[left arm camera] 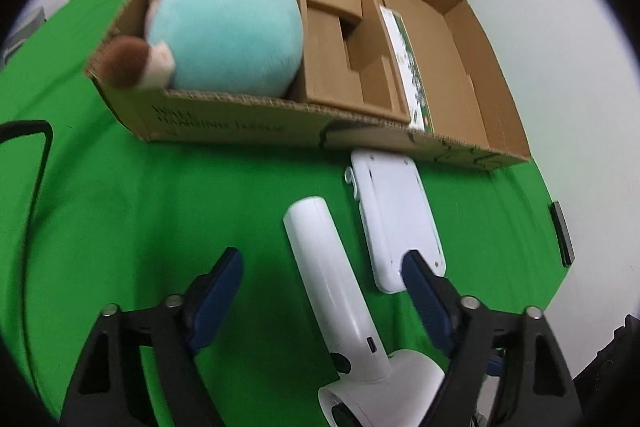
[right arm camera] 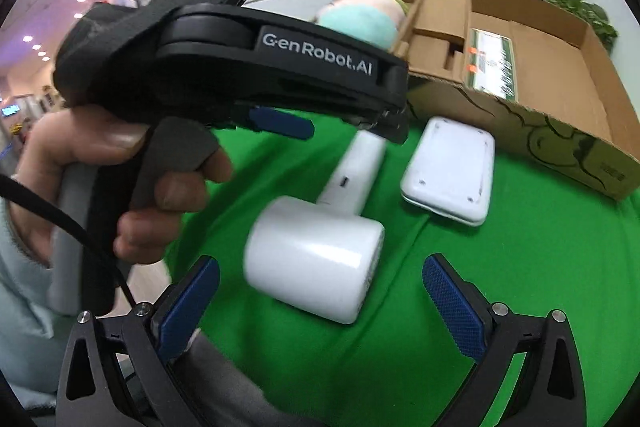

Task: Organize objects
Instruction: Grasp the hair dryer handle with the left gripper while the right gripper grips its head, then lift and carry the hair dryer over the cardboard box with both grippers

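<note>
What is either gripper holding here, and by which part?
Nothing. The left gripper straddles the dryer handle without pressing it; the right gripper is open around its head.

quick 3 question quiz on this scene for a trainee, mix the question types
1. True or false: the plush toy lies inside the cardboard box.
2. What lies between the open left gripper fingers? A) hair dryer handle B) plush toy C) flat white device
3. What colour cloth covers the table?

Key: 1 true. 2 A, the hair dryer, not yet gripped. 3 green cloth.
</note>
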The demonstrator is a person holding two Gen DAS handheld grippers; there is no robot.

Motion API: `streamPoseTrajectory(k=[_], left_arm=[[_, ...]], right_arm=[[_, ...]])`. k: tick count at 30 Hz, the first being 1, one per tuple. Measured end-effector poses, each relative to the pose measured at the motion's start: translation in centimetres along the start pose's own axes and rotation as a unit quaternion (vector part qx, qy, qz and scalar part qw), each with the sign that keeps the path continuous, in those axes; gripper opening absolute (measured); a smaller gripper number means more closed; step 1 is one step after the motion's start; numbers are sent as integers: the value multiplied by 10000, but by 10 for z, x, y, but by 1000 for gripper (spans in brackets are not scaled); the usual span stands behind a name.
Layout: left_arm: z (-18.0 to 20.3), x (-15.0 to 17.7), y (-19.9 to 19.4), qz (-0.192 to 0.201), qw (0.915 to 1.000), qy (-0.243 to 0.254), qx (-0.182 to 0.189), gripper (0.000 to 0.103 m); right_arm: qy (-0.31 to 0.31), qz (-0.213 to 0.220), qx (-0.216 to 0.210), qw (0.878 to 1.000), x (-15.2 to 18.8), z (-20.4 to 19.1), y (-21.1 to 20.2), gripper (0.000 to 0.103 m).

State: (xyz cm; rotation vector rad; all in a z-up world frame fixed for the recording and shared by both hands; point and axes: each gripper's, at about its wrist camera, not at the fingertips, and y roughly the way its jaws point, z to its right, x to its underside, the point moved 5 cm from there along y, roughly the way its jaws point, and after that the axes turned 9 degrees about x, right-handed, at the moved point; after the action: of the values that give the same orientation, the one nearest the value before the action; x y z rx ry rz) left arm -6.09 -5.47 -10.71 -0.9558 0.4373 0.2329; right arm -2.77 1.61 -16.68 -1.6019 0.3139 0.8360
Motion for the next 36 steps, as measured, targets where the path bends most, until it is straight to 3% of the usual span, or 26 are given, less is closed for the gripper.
streamPoseTrajectory(k=[5, 8, 9, 20, 26, 34, 36], left_arm=[[2, 8, 12, -187, 9998, 19, -5, 58], [4, 8, 13, -182, 9998, 79, -97, 47], [4, 9, 14, -234, 9997, 33, 22, 41], [15, 13, 6, -137, 9996, 209, -133, 39], [29, -1, -24, 292, 9987, 300, -275, 37], [73, -42, -52, 811, 9916, 898, -456, 37], [88, -54, -51, 871, 9894, 1067, -467, 37]], right_arm=[[-14, -22, 265, 9996, 8, 3, 11, 90], [-93, -147, 295, 9994, 10, 0, 10, 67], [-174, -209, 312, 9991, 12, -3, 10, 60], [-124, -153, 418, 9989, 18, -9, 1, 58], [-132, 344, 446, 9983, 7, -12, -25, 58], [-69, 979, 655, 9930, -25, 3, -54, 58], [-8, 1103, 704, 9914, -49, 16, -47, 58]])
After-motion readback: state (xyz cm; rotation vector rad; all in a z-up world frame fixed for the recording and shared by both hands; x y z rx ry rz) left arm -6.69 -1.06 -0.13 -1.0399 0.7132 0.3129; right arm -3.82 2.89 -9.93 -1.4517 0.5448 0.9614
